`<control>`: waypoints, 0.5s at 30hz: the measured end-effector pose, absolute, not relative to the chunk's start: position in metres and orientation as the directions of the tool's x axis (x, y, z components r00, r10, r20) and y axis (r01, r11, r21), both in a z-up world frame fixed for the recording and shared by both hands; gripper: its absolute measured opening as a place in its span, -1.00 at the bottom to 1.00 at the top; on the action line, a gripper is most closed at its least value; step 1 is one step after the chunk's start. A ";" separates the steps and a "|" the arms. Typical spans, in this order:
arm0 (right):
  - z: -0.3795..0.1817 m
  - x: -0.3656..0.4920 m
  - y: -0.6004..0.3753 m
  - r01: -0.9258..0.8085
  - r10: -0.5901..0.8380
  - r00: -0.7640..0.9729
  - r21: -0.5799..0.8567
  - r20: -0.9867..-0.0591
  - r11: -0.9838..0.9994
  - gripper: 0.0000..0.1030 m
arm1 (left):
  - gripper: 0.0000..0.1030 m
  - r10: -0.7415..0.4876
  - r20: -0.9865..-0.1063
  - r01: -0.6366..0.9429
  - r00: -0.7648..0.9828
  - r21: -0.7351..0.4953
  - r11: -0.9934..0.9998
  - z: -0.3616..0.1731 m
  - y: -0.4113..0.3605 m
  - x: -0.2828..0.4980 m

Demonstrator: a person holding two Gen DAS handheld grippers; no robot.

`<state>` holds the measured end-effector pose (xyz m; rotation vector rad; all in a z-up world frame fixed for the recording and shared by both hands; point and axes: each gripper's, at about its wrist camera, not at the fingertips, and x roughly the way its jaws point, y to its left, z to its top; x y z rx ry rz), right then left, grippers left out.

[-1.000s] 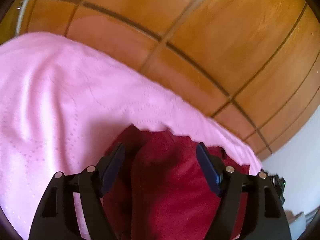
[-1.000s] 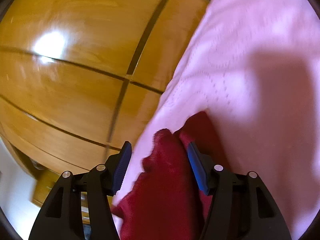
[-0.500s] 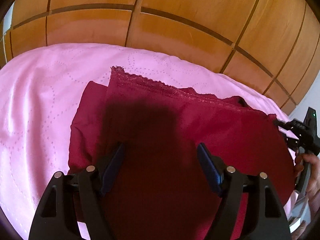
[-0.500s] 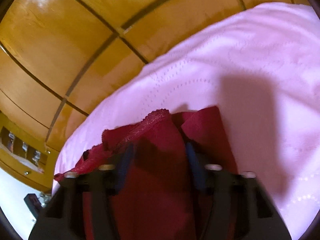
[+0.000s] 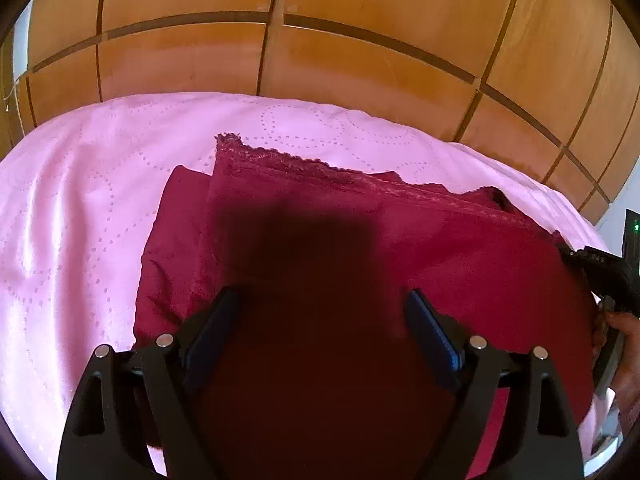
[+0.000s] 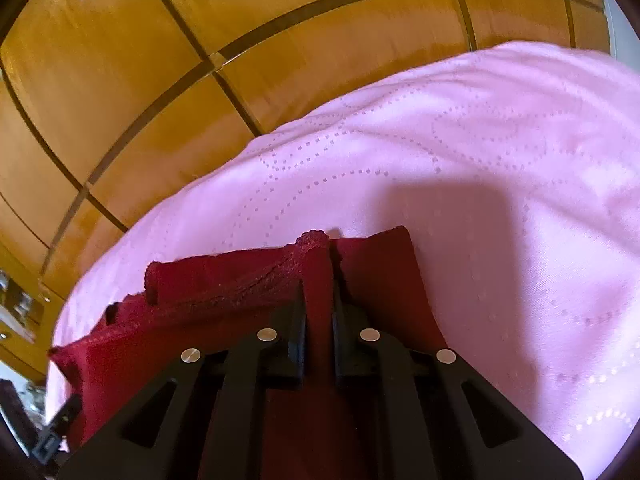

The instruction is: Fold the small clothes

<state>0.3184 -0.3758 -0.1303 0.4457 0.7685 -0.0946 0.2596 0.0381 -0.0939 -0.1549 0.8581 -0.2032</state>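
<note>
A dark red garment with a lace trim along its far edge lies partly folded on a pink bedspread. My left gripper is open just above the garment's middle, and its shadow falls on the cloth. My right gripper is shut on a fold of the red garment near its lace-trimmed corner. The right gripper also shows at the right edge of the left wrist view, at the garment's right end.
A wooden panelled wardrobe stands right behind the bed. The pink bedspread stretches out to the right of the garment. A wooden shelf with small items is at the far left of the right wrist view.
My right gripper has closed on the garment's fold. My left gripper has stayed open and drawn back, so the whole garment with its lace edge has come into view.
</note>
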 end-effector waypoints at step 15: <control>-0.098 0.328 -0.307 -0.002 0.095 0.694 0.131 -0.713 0.991 -0.25 | 0.61 -0.156 -0.772 0.014 0.616 -0.188 0.982 -0.075 0.054 0.334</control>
